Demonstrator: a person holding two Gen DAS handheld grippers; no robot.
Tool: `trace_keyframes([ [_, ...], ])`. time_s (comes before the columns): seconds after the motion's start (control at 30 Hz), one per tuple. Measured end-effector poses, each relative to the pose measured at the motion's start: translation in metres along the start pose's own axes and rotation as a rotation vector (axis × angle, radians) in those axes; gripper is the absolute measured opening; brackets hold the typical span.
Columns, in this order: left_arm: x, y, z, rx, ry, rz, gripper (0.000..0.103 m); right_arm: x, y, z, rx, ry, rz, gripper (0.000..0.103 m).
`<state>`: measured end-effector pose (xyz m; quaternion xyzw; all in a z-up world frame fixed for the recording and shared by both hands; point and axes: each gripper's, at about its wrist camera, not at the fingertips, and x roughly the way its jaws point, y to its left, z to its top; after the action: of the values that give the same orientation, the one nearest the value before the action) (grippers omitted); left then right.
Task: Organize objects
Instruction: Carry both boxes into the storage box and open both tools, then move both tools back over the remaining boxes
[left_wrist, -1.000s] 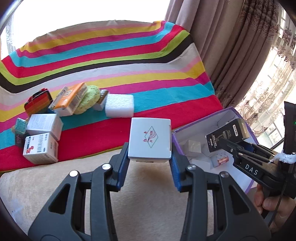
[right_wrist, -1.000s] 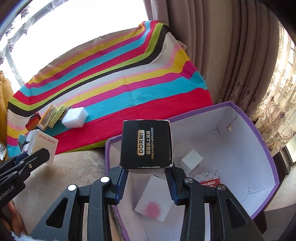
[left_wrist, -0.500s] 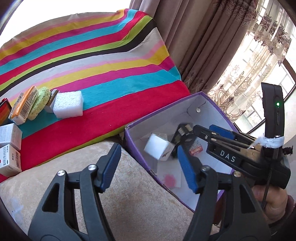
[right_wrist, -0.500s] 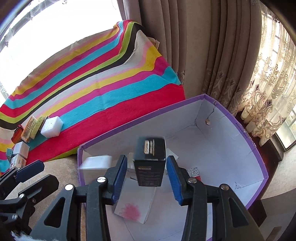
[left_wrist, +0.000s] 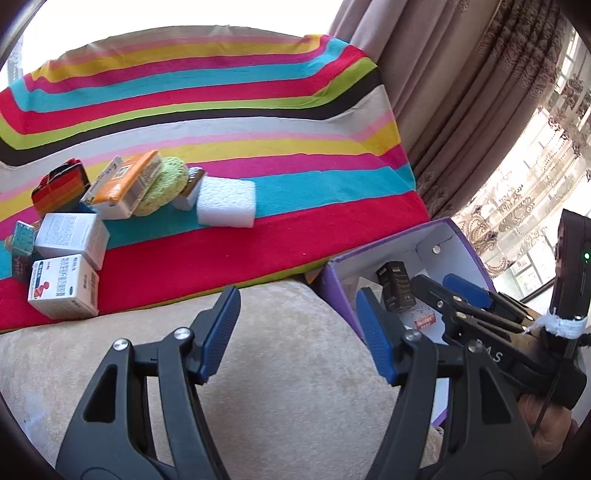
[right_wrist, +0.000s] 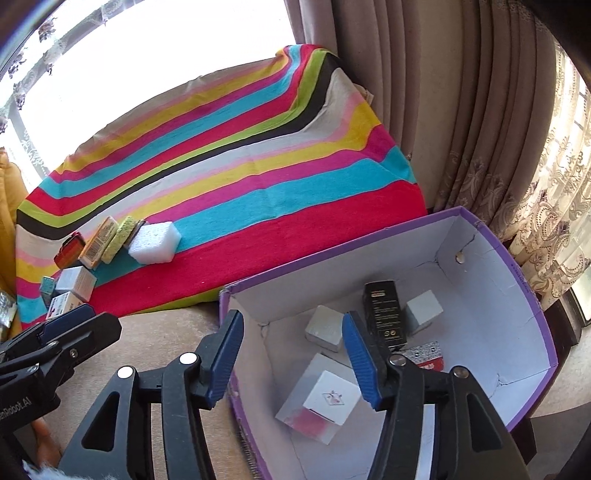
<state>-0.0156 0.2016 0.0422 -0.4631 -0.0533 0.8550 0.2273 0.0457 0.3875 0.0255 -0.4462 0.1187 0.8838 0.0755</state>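
With both my grippers (left_wrist: 297, 332) (right_wrist: 291, 356) spread empty, jaws having just been opening, the black carton (right_wrist: 384, 314) and white boxes (right_wrist: 334, 397) lie in the purple box (right_wrist: 532, 295), while the remaining pile (left_wrist: 70, 240) waits on the striped cloth (left_wrist: 221, 110).

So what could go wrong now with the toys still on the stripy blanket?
The orange box leans in a crowded row against the green sponge, so grabbing one may topple its neighbours. The black box stands upright in the purple box; another drop could knock it over. Both grippers, left and right, are open and close together.
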Motion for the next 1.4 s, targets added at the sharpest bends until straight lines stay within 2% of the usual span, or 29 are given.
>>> trace_keyframes([
  [0.13,-0.007,0.026,-0.002,-0.051,0.004,-0.004,0.070,0.002,0.022,-0.001,-0.027,0.007,0.028,0.062],
  [0.33,-0.028,0.063,-0.005,-0.105,-0.027,0.018,0.082,0.006,0.054,-0.002,-0.078,0.019,0.062,0.066],
  [0.67,-0.058,0.146,-0.011,-0.274,-0.081,0.058,0.086,0.018,0.105,0.000,-0.163,0.045,0.097,0.073],
  [1.0,-0.077,0.233,-0.016,-0.434,-0.104,0.120,0.094,0.035,0.147,0.004,-0.253,0.073,0.100,0.075],
  [1.1,-0.070,0.250,-0.013,-0.475,-0.073,0.072,0.097,0.039,0.158,0.007,-0.271,0.075,0.103,0.075],
  [1.4,-0.047,0.280,0.003,-0.523,-0.027,0.027,0.099,0.047,0.192,0.016,-0.316,0.074,0.141,0.075],
])
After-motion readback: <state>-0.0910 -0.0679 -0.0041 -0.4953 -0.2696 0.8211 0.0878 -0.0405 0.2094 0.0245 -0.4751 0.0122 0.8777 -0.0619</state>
